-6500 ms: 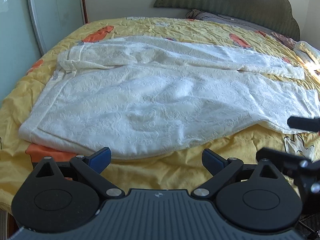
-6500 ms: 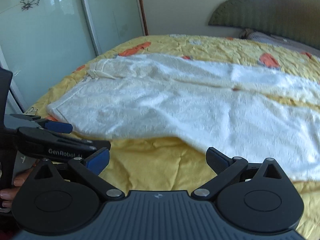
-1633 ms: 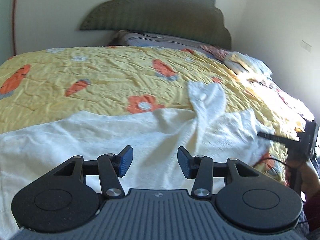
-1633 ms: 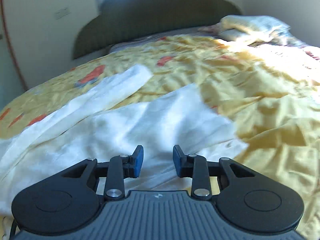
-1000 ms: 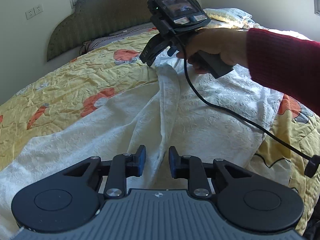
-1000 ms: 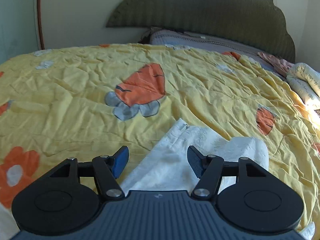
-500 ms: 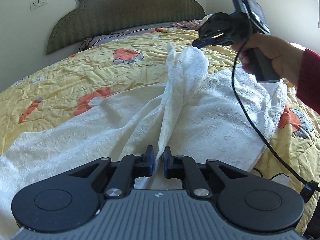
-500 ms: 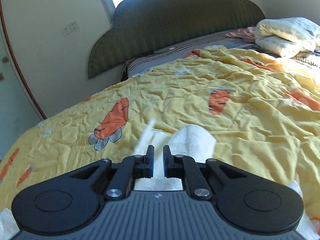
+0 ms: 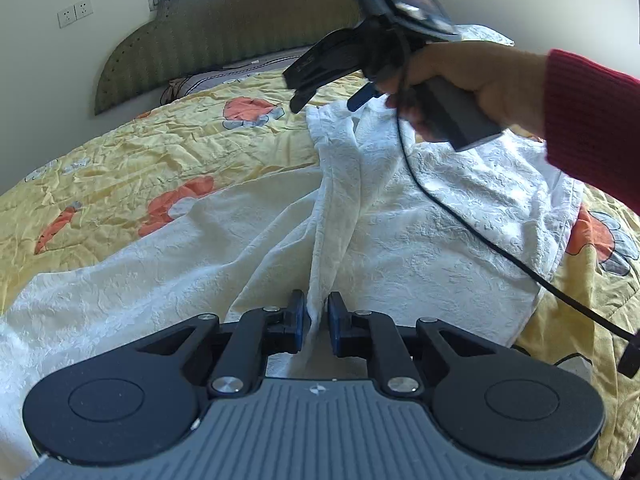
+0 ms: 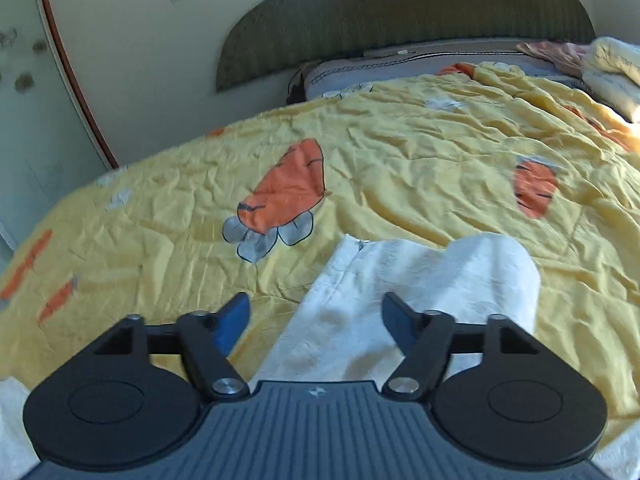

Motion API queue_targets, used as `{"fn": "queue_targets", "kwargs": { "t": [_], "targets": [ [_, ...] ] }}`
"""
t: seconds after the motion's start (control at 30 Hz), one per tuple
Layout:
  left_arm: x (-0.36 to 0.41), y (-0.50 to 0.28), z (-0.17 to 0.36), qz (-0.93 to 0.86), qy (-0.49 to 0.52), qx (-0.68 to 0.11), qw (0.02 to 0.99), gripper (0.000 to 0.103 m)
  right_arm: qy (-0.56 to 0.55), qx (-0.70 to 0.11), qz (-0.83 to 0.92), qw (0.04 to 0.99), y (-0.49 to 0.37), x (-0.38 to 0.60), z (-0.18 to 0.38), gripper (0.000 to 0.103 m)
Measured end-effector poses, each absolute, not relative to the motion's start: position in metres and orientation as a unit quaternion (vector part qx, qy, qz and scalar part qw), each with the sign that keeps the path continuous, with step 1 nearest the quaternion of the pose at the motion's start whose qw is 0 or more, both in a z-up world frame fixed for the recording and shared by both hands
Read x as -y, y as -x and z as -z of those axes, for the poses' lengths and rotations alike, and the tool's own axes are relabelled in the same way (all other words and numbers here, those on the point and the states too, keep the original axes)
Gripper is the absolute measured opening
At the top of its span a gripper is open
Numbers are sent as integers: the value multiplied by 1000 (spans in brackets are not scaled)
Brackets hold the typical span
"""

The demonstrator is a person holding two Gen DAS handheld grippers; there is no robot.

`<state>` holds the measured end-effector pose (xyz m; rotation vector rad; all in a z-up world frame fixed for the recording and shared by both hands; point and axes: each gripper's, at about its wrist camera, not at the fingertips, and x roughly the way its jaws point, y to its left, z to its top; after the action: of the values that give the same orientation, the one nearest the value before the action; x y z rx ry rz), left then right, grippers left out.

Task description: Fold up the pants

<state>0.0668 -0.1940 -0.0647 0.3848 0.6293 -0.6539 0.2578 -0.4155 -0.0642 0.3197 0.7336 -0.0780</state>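
right gripper [image 10: 316, 322] opened — pants [image 10: 400, 280] leg end released, dropped

The pants [image 9: 400, 240] lie on the bed [image 9: 160, 152], filling the lower and right frame. The headboard [image 9: 240, 28] stands behind, upper centre. A raised pants ridge runs from the left claw [image 9: 318, 320] up toward the right claw [image 9: 332, 102].

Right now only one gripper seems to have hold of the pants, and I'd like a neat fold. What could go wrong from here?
1. The left gripper pinches only a narrow ridge of the white pants; pulling may bunch the cloth rather than fold it flat.
2. The right gripper is open above the pant leg end, so that end could stay twisted.
3. The black cable hangs across the pants and may drag or snag the cloth.
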Motion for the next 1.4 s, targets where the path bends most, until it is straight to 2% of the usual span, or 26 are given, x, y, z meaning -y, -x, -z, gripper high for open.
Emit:
{"fn": "queue_targets", "kwargs": {
  "t": [0.07,0.1,0.13,0.17,0.2,0.27,0.43,0.53,0.57,0.63,0.83,0.93,1.0,1.07,1.1,1.13,1.17,1.2,1.4],
  "targets": [
    [194,-66,64,317,-180,-304,880,24,-89,-385,65,916,-283,397,75,78],
    [193,-66,64,320,-177,-305,879,24,-63,-392,76,915,-290,391,80,71],
    [192,-68,64,322,-172,-305,879,24,-37,-394,82,915,-294,387,85,57],
    [191,-68,64,323,-168,-306,880,25,-23,-384,87,919,-293,387,87,31],
    [190,-69,64,326,-165,-304,880,25,-28,-380,99,919,-290,390,87,17],
    [190,-69,64,330,-168,-291,882,25,-80,-354,102,926,-273,410,82,10],
    [197,-69,65,338,-185,-277,880,32,-251,-256,113,927,-196,472,61,8],
    [199,-69,65,336,-187,-282,879,31,-326,-216,117,913,-143,505,56,8],
    [200,-70,65,336,-184,-287,878,21,-341,-211,117,909,-128,513,57,8],
    [201,-72,65,335,-180,-297,876,13,-353,-210,122,904,-105,523,60,8],
    [206,-72,67,331,-188,-299,875,13,-436,-226,114,863,-91,544,95,11],
    [207,-71,67,329,-194,-298,875,25,-492,-221,111,835,-97,551,114,26],
    [208,-71,67,327,-196,-296,876,25,-522,-198,101,824,-99,554,122,44],
    [210,-70,67,325,-200,-294,876,25,-541,-184,92,815,-104,556,128,45],
    [210,-70,67,324,-202,-292,877,25,-543,-181,88,815,-105,557,129,45],
    [211,-70,67,324,-202,-291,878,24,-544,-179,87,815,-106,558,129,40],
    [211,-69,68,323,-203,-290,878,12,-541,-180,91,817,-105,559,128,17],
    [212,-69,68,321,-206,-287,879,11,-538,-178,94,818,-103,559,126,6],
    [201,-51,50,352,-192,-249,882,7,-512,-112,89,847,-57,556,86,6]
  ]
}}
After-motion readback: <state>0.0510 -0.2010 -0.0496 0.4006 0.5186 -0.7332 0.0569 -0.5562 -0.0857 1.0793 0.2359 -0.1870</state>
